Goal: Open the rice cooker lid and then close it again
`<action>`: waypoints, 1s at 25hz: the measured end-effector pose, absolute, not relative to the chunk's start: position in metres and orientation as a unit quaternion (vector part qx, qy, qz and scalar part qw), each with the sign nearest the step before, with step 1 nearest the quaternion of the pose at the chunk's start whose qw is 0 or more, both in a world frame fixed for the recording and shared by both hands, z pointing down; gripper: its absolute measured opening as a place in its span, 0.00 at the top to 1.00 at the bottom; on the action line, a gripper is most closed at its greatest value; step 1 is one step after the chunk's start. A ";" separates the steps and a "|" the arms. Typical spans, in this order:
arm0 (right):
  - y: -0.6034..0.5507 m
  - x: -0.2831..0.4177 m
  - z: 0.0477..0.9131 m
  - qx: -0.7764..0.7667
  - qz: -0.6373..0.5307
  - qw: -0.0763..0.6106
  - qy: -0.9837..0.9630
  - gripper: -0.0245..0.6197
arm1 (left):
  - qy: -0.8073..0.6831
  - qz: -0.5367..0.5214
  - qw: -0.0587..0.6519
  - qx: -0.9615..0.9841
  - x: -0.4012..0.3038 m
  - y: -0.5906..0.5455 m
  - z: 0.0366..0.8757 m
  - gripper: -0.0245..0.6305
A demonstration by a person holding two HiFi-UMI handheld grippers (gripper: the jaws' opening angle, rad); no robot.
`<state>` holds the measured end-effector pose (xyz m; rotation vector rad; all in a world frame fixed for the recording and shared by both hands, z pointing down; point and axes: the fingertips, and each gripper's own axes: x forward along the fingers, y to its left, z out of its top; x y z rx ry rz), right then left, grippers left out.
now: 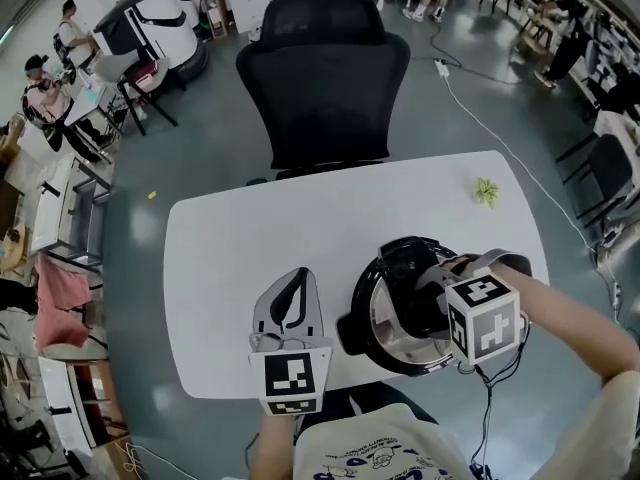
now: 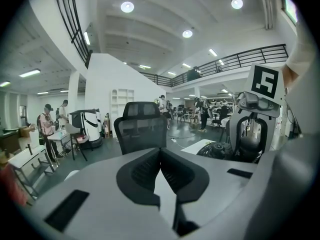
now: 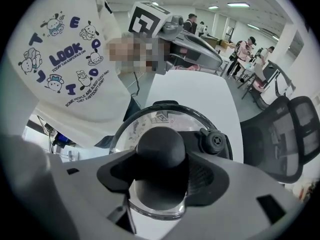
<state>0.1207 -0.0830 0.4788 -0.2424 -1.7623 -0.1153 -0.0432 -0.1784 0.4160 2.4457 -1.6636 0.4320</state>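
Blue "LOOK" amid scattered letters on the person's white shirt

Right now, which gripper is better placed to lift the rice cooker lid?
Right. The right gripper straddles the lid knob, jaws closing around it; the left gripper is shut, over the table beside the rice cooker.

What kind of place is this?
Likely an open-plan office or lab hall: a white table with a mesh office chair behind it, people at desks, and a mezzanine railing overhead.

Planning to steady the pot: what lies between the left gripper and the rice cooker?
Only bare white table between left gripper and rice cooker; head view shows it.
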 end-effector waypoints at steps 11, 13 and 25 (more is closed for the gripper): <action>-0.085 0.121 0.482 -0.100 -0.047 0.620 -0.777 0.51 | -0.555 0.146 0.079 0.815 -0.040 -0.176 0.422 0.94; -0.085 0.121 0.482 -0.099 -0.047 0.618 -0.778 0.51 | -0.555 0.147 0.079 0.815 -0.040 -0.176 0.423 0.94; -0.086 0.114 0.479 -0.062 -0.022 0.606 -0.793 0.51 | -0.559 0.143 0.082 0.813 -0.053 -0.176 0.421 0.94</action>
